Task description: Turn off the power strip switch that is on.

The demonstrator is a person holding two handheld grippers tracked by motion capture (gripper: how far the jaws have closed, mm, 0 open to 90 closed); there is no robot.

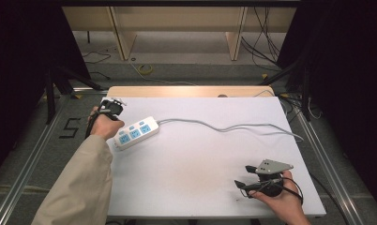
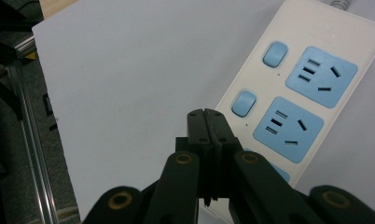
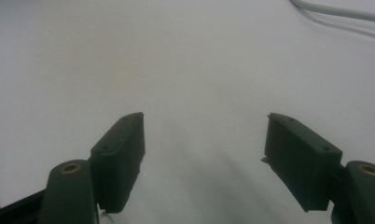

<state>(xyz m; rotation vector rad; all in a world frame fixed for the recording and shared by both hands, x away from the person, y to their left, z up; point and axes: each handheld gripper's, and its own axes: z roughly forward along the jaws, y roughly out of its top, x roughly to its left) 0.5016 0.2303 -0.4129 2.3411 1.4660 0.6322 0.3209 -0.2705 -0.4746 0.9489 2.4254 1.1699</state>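
One power strip (image 1: 136, 132) on the white counter (image 1: 200, 173), near the far left corner, lying flat and slanted. White body, with three blue sockets on top counted from the high view. In the left gripper view, two whole sockets in sight, a bit of a third peeking out behind the tongs, and two small blue buttons (image 2: 274, 54) beside the sockets. One grey cord (image 1: 224, 126) running from the strip's far end across the counter to the right edge, in soft bends. Two tongs in all, one in each hand. Left tongs (image 1: 112, 107) at the near end of the strip, clenched tight, both black tips (image 2: 205, 122) pressed together with nothing between. Just over the strip's edge by the buttons; touching or not, hard to tell. Right tongs (image 1: 243, 178) low over the bare counter near the front right corner, well apart from the strip, released, with a wide gap and only white counter between the two black pads (image 3: 120, 154). One grey three-cornered plate (image 1: 274, 166) on top of the right tongs. A beige sleeve (image 1: 79, 183) on the left arm. No boxes, bowls or bins on the counter, so nothing sitting inside anything.
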